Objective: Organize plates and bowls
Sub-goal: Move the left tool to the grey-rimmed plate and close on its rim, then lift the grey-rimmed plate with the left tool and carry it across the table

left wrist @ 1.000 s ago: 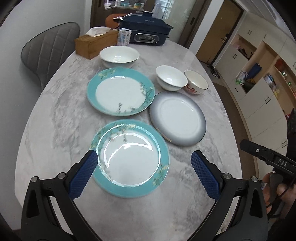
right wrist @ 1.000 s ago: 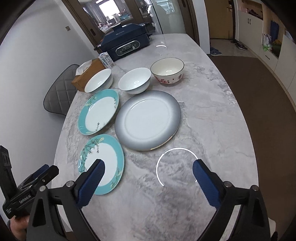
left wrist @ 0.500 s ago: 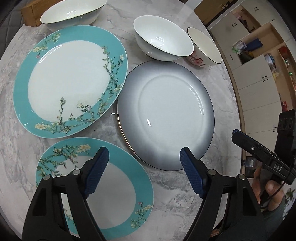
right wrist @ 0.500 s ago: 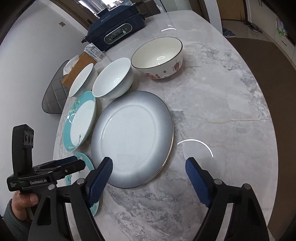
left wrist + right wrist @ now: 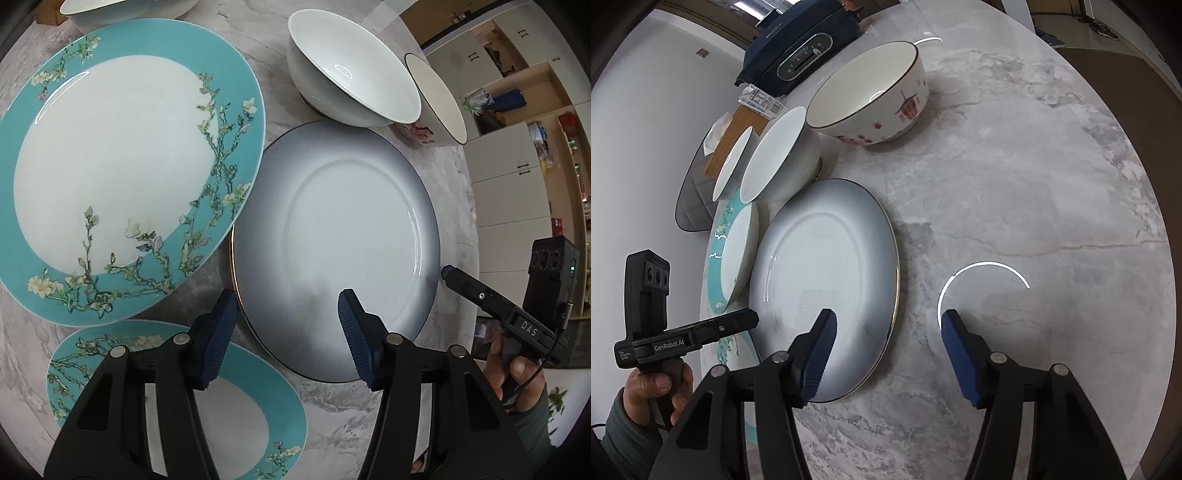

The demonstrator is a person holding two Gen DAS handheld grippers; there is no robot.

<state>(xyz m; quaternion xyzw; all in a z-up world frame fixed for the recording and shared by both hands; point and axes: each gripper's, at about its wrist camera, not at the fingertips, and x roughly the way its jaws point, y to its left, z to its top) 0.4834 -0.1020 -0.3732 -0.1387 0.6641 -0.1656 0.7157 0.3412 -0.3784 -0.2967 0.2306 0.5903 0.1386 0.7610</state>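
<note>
A grey plate (image 5: pixel 336 229) (image 5: pixel 823 273) lies flat on the marble table (image 5: pixel 1015 177). My left gripper (image 5: pixel 286 306) hangs over the plate's near left rim. Its jaws are closing, and that rim lies between the blue pads (image 5: pixel 218 332) without touching them. My right gripper (image 5: pixel 888 321) straddles the plate's right rim, jaws also closing and pads clear of it. Left of the grey plate lie a large teal flowered plate (image 5: pixel 110 177) and a smaller one (image 5: pixel 229 417). Behind it stand a white bowl (image 5: pixel 354 85) and a patterned bowl (image 5: pixel 871 96).
A third, shallow white bowl (image 5: pixel 733 162) stands at the back left. Behind it are a wooden tissue box (image 5: pixel 738 125) and a dark blue cooker (image 5: pixel 801 48). A grey chair (image 5: pixel 690 206) stands by the table's left edge. Bare marble lies right of the grey plate.
Both grippers have dropped down and moved in on the grey plate from opposite sides. Both pairs of jaws have narrowed from wide open to about half.
</note>
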